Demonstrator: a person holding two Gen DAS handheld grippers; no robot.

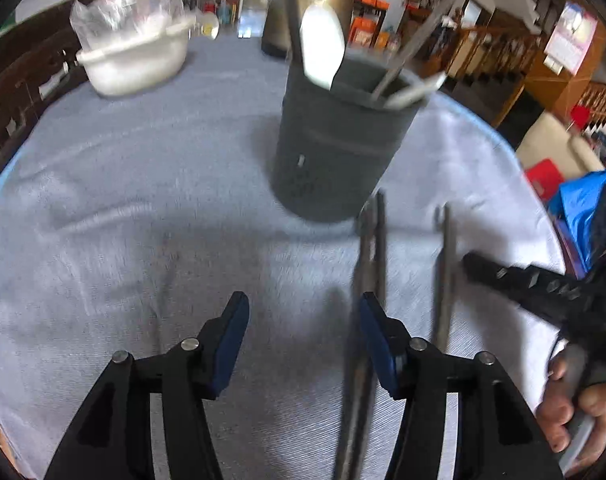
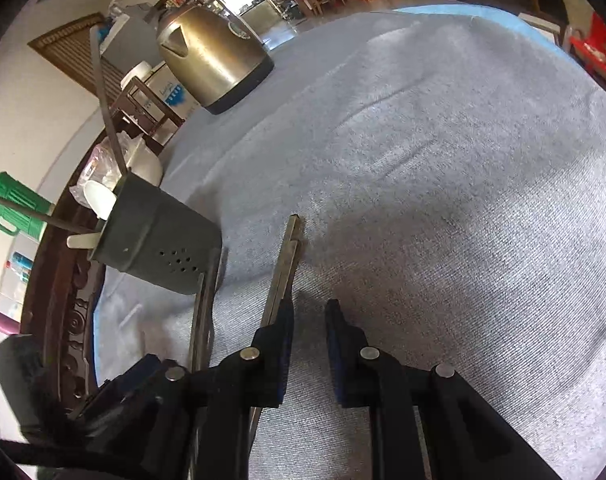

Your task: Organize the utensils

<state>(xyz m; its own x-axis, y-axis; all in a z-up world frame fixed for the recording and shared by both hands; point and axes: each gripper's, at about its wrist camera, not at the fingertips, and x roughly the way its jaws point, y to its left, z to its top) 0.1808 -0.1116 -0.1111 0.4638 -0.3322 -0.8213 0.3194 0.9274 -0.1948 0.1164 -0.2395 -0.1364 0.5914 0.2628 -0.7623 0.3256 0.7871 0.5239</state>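
Observation:
A dark grey utensil holder (image 1: 335,136) (image 2: 159,240) stands on the grey-blue cloth, holding a white spoon (image 1: 323,44) and some metal sticks. Two pairs of metal chopsticks lie on the cloth in front of it. One pair (image 1: 370,264) (image 2: 205,304) runs along the inner side of my left gripper's right finger. The other pair (image 1: 445,272) (image 2: 287,256) passes just outside my right gripper's left finger. My left gripper (image 1: 305,320) is open with only cloth between its pads. My right gripper (image 2: 311,336) shows a narrow gap with nothing in it.
A brass-coloured kettle (image 2: 211,56) stands at the far side of the table, and a white lidded pot (image 1: 135,56) with plastic wrap at the far left. A hand (image 1: 575,400) holds the right gripper at the right edge. The table's dark carved rim (image 2: 63,320) runs along the left.

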